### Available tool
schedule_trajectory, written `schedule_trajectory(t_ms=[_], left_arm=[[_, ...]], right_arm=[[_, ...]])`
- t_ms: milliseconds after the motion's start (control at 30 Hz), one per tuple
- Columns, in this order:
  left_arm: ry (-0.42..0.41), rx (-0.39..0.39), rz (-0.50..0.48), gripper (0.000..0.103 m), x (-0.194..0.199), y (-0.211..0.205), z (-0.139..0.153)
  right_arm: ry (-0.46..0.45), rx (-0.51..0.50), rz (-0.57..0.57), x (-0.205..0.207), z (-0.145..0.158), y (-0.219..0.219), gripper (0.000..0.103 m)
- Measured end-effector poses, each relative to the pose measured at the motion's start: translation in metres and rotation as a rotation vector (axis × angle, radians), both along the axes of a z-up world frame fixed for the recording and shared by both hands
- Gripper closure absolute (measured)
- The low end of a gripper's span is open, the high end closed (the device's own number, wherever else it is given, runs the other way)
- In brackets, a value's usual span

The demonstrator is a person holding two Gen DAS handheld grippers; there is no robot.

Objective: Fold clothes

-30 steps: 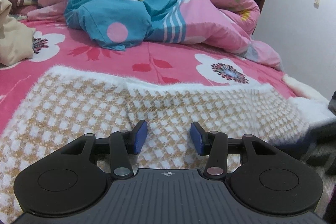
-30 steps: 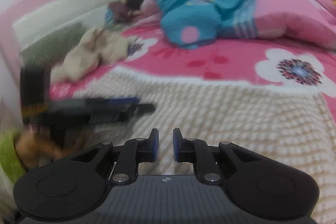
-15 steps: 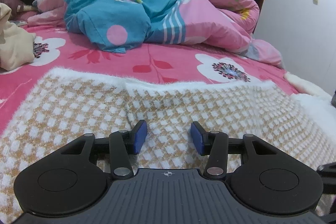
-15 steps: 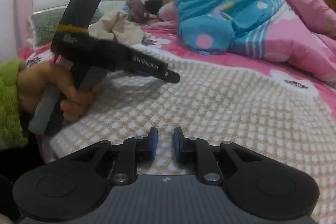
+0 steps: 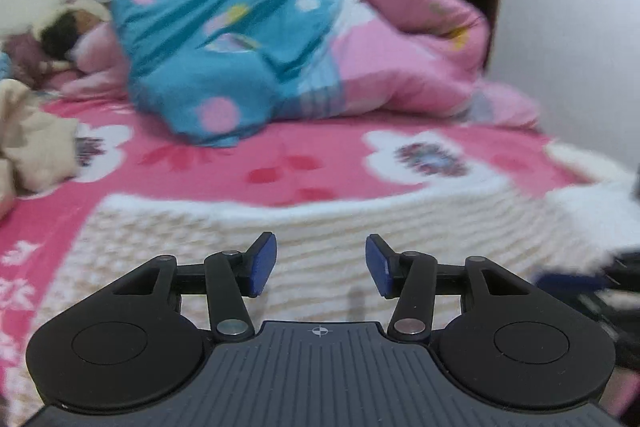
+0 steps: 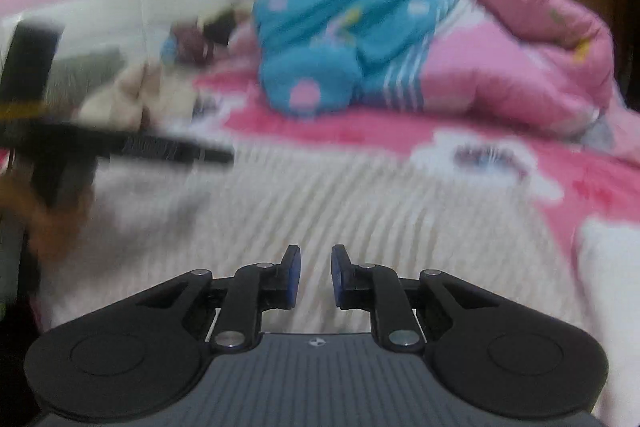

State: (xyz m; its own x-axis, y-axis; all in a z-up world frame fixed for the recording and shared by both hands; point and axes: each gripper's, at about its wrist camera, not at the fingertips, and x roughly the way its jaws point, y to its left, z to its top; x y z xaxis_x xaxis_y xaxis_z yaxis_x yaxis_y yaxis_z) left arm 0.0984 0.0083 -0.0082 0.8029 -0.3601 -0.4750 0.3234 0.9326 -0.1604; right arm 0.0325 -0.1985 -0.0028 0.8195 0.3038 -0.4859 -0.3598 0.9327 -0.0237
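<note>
Left hand-held gripper (image 6: 116, 147) motion-blurred; holding hand (image 6: 44, 223) cut by edge.

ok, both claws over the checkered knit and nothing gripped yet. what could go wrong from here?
1. Both views are motion-blurred, so a pinch on the checkered knit garment now may miss its edge.
2. The left claw and right claw are both open and empty; the fluffy knit could slip out of a shallow pinch.
3. The knit's right end droops off the floral bedsheet edge, so a pull may drag the whole piece down.
</note>
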Motion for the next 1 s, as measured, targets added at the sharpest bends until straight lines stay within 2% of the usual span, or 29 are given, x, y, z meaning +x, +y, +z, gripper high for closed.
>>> schedule_trajectory(t_ms=[33, 100, 167, 200, 300, 400, 467, 500, 567, 633, 700, 733, 800, 900, 967, 1000], left_arm=[[0.02, -0.006, -0.027, 0.053, 0.002, -0.007, -0.003], [0.068, 0.014, -0.062, 0.053, 0.008, -0.022, -0.017], [0.049, 0.029, -0.068, 0.051, 0.009, -0.027, -0.028], [0.032, 0.032, -0.07, 0.05, 0.008, -0.028, -0.033], [0.012, 0.035, -0.079, 0.05, 0.008, -0.027, -0.039], [0.014, 0.034, -0.086, 0.05, 0.011, -0.026, -0.039], [0.013, 0.033, -0.087, 0.05, 0.01, -0.027, -0.038], [0.014, 0.029, -0.087, 0.05, 0.01, -0.028, -0.038], [0.011, 0.028, -0.087, 0.05, 0.009, -0.028, -0.038], [0.01, 0.024, -0.087, 0.05, 0.009, -0.028, -0.039], [0.01, 0.02, -0.087, 0.05, 0.01, -0.027, -0.04], [0.01, 0.02, -0.087, 0.05, 0.01, -0.027, -0.04], [0.012, 0.019, -0.087, 0.05, 0.01, -0.028, -0.039], [0.016, 0.014, -0.087, 0.05, 0.01, -0.027, -0.039], [0.017, 0.009, -0.087, 0.05, 0.01, -0.025, -0.039], [0.017, 0.009, -0.087, 0.05, 0.01, -0.025, -0.039]], right_arm=[[-0.022, -0.021, -0.016, 0.009, 0.003, -0.001, 0.086], [0.0, -0.059, -0.064, 0.033, -0.007, -0.009, 0.086], [0.081, -0.085, -0.107, 0.057, -0.035, -0.022, 0.092], [0.094, -0.09, -0.11, 0.06, -0.037, -0.023, 0.093], [0.087, -0.084, -0.101, 0.058, -0.026, -0.024, 0.092], [0.026, -0.043, -0.117, 0.061, -0.005, -0.036, 0.092], [0.058, -0.105, -0.179, 0.085, -0.017, -0.052, 0.092], [0.126, -0.114, -0.2, 0.101, -0.029, -0.065, 0.093], [0.207, 0.032, -0.21, 0.112, -0.035, -0.091, 0.094], [0.195, 0.091, -0.232, 0.114, -0.018, -0.1, 0.092], [0.132, 0.119, -0.244, 0.114, -0.004, -0.105, 0.093], [0.137, 0.112, -0.27, 0.122, -0.006, -0.108, 0.093], [0.211, 0.03, -0.327, 0.144, -0.031, -0.115, 0.094], [0.222, 0.074, -0.391, 0.14, -0.028, -0.131, 0.093], [0.145, 0.06, -0.436, 0.112, -0.007, -0.132, 0.092], [0.12, 0.091, -0.419, 0.091, 0.003, -0.133, 0.092]])
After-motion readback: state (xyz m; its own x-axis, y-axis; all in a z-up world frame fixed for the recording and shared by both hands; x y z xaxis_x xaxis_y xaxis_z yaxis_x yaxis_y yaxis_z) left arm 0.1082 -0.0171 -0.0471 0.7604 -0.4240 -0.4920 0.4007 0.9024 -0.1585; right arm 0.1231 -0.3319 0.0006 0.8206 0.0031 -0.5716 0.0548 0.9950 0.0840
